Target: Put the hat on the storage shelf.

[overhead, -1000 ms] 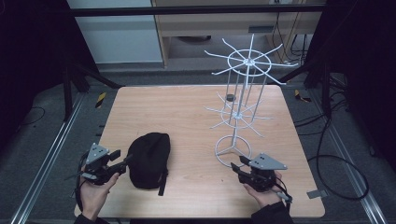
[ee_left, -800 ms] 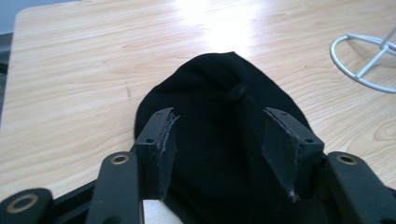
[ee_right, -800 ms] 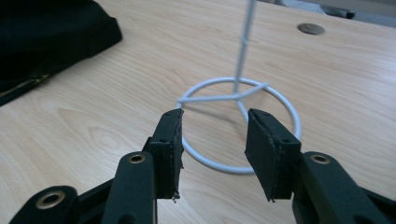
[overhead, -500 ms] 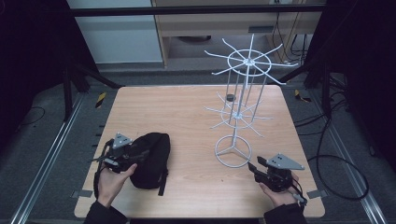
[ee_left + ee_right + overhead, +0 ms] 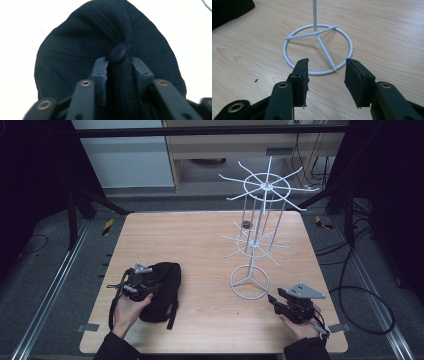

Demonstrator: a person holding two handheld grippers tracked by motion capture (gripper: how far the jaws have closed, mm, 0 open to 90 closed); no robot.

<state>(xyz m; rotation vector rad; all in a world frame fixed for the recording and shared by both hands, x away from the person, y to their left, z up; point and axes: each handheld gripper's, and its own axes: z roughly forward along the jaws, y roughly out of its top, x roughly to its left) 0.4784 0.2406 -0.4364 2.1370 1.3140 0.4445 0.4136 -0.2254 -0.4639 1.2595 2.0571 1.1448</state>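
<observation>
A black cap [image 5: 165,287] lies on the wooden table [image 5: 190,235] at the front left. My left gripper [image 5: 151,287] reaches into it from the left. In the left gripper view its jaws have just been closing, and the left gripper [image 5: 119,68] pinches a raised fold of the black cap [image 5: 75,45] just below the crown button. At the front right my right gripper [image 5: 272,299] stands open. In the right gripper view the right gripper [image 5: 327,72] has nothing between its jaws and points at the ring base [image 5: 317,47] of the white wire rack [image 5: 257,240].
The wire rack stands right of centre, with spokes spreading at two heights. A small dark object [image 5: 246,224] sits on the table behind it. Bare wood lies between the cap and the rack's base. Dark floor and metal rails [image 5: 50,285] surround the table.
My left gripper has moved right onto the cap and its jaws have closed on a fold of fabric. My right gripper has shifted right, off the rack's base.
</observation>
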